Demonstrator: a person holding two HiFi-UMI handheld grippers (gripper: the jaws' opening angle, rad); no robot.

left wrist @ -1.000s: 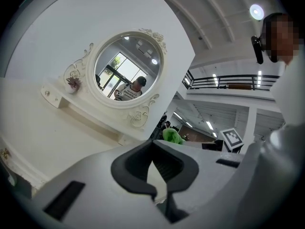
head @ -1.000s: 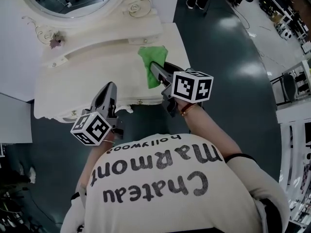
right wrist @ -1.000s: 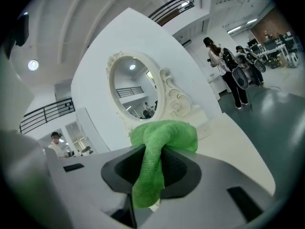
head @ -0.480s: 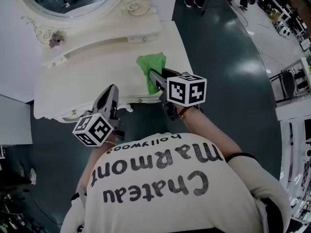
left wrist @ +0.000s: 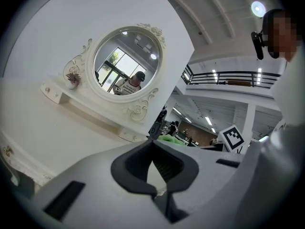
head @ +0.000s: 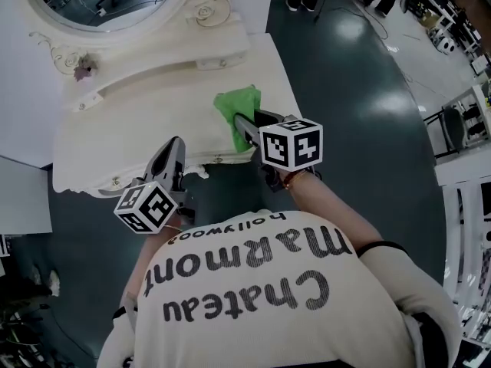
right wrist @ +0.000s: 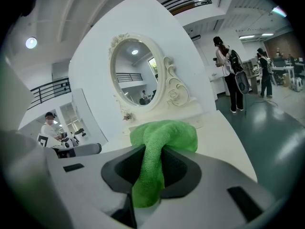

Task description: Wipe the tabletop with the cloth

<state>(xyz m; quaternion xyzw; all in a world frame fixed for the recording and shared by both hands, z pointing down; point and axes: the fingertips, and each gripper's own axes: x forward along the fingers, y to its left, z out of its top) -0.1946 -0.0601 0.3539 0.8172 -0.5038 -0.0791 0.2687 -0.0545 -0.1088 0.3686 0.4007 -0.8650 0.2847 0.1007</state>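
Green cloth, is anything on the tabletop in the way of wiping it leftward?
Nothing visible does. The green cloth is clamped in the right gripper on the right of the tabletop, and the surface to its left lies bare.

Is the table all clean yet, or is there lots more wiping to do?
Done: the right gripper has the green cloth pinched in its jaws. In hand: the cloth lies on the right end of the white tabletop, near the front edge. Left: the wide stretch toward the left is probably to come, though no wiped marks show either way. The left gripper hangs shut and empty by the front edge.
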